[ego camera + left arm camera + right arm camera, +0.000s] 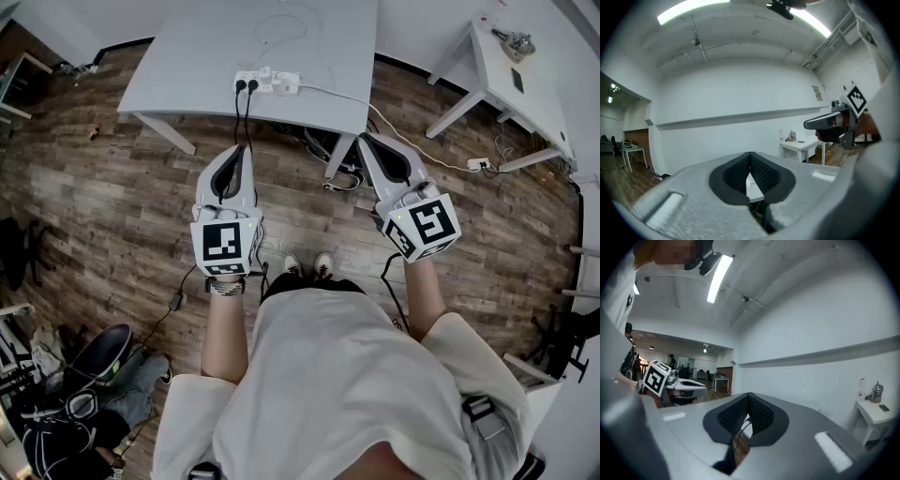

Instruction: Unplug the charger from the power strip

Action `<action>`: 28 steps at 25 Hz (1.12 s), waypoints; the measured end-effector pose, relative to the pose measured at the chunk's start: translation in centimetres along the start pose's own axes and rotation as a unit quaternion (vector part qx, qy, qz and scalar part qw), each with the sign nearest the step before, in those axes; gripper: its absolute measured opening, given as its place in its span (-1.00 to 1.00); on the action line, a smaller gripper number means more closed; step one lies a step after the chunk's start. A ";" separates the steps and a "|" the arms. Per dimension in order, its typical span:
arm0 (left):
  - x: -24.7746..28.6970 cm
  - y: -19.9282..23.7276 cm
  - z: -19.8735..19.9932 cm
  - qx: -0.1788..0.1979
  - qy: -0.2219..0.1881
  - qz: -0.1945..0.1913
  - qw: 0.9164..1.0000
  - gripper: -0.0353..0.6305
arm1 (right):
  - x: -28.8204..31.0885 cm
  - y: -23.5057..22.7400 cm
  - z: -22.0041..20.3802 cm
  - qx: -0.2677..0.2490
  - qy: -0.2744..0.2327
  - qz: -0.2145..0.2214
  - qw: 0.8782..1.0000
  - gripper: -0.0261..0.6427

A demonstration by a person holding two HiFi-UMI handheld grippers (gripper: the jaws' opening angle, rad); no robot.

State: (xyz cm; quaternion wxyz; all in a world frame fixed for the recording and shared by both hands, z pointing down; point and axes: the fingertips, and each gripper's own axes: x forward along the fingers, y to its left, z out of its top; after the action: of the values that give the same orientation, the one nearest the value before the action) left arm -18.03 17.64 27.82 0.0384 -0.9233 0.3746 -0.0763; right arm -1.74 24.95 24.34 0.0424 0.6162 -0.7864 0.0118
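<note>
The left gripper (245,150) and right gripper (367,141) both hold their dimpled black pads pressed together, empty. Well apart from them, the oblong white power strip (265,82) lies on the smooth grey table (187,56), with what seems a boxy white charger (287,83) plugged in at its right end.

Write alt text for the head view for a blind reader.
A person standing on wood flooring holds the left hand-held gripper and right hand-held gripper, both shut and empty, short of a grey table. A white power strip at its near edge carries two black plugs and a white charger.
</note>
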 end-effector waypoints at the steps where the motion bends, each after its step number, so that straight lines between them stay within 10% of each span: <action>1: 0.5 0.0 0.5 0.003 -0.006 -0.003 1.000 -0.88 | 0.3 -0.5 0.3 -0.001 -0.002 -0.005 1.000 -0.92; 28: 0.5 2.3 -1.5 -0.001 0.002 -0.031 1.000 -0.88 | 3.2 3.2 1.1 -0.013 -0.019 -0.015 1.000 -0.92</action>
State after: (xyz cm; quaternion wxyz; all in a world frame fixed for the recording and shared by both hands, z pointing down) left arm -19.50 15.64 29.03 0.0344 -0.9343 0.3459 -0.0789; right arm -5.66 22.59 23.63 0.0355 0.6274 -0.7778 -0.0104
